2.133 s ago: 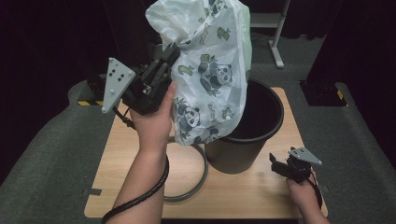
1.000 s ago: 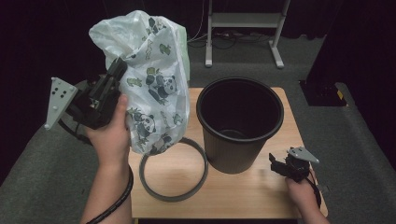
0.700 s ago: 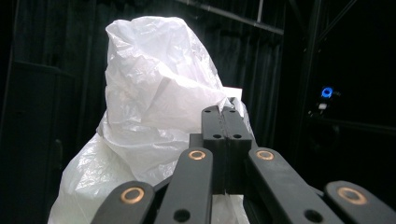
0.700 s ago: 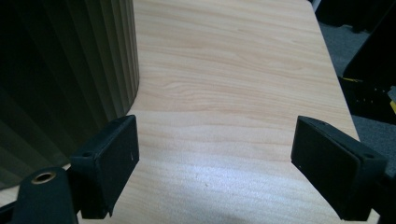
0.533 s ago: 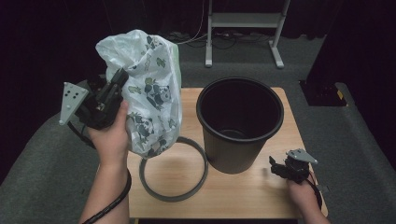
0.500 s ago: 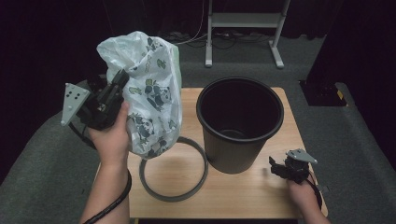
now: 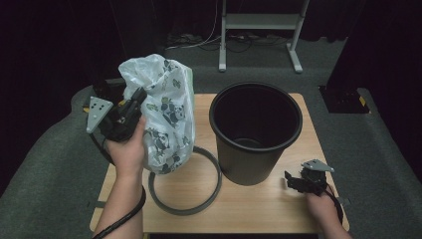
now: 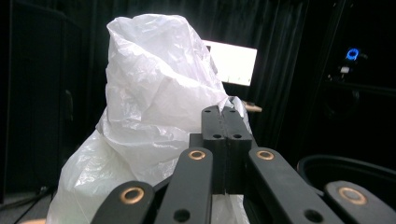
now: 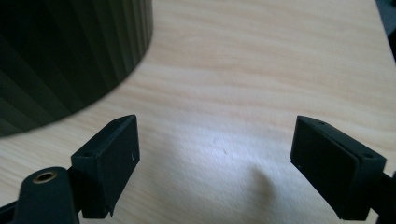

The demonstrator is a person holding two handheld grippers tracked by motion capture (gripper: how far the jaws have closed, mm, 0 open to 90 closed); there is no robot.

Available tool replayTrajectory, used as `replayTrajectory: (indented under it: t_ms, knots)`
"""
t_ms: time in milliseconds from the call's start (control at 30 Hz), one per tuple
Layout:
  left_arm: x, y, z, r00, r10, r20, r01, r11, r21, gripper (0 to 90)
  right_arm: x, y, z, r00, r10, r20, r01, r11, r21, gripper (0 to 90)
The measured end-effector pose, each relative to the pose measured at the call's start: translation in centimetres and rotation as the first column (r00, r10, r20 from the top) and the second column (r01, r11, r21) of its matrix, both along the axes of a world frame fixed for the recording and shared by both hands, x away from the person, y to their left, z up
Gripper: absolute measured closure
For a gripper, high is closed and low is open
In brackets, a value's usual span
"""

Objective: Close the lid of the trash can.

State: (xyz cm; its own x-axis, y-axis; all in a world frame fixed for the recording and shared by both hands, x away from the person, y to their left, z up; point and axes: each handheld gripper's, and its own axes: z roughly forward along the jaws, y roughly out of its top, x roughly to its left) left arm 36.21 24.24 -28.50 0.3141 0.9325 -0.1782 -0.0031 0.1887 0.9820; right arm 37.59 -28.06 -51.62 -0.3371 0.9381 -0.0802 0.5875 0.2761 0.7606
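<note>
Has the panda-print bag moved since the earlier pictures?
Yes. The panda-print bag, clamped in the left claw, has come down and leftward from above the black bin; it now hangs beside it, over the grey ring.

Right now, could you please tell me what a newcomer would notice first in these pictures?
A crumpled white panda-print bag hangs over the table's left side, pinched in the shut left hand-held gripper. Right of it stands an empty black bin, with a grey ring lying flat on the wooden table.

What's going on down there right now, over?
Left gripper shut on panda-print bag, held off the table. Right gripper open, empty. Black bin and grey ring alongside.
</note>
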Motion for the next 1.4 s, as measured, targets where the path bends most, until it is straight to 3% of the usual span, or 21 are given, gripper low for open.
replayTrajectory:
  t_ms: [100,333,633,1133,1400]
  knots:
    - [0.8,-0.3,-0.7,0.9998,0.000,-0.021,0.000,0.9999,0.016,89.9,0.1,-0.4,-0.4,0.9994,0.001,-0.033,-0.001,1.0000,-0.010,17.1]
    - [2.4,-1.0,-1.3,0.9979,-0.005,-0.064,0.007,0.9994,0.033,89.9,0.2,-0.7,-0.8,0.9976,0.018,-0.067,-0.015,0.9987,0.048,16.5]
    - [4.7,-2.0,-1.1,0.9977,0.018,-0.066,-0.015,0.9988,0.047,89.9,0.3,-0.5,-0.8,0.9974,0.014,-0.071,-0.010,0.9989,0.047,14.0]
    - [10.2,-4.1,-3.5,0.9924,0.061,-0.106,-0.054,0.9958,0.074,89.9,0.3,-0.5,-0.8,0.9975,0.016,-0.069,-0.013,0.9989,0.044,14.0]
    - [12.1,-4.8,-4.4,0.9892,0.094,-0.113,-0.089,0.9947,0.053,89.9,0.3,-0.4,-0.8,0.9972,0.015,-0.073,-0.012,0.9987,0.049,14.0]
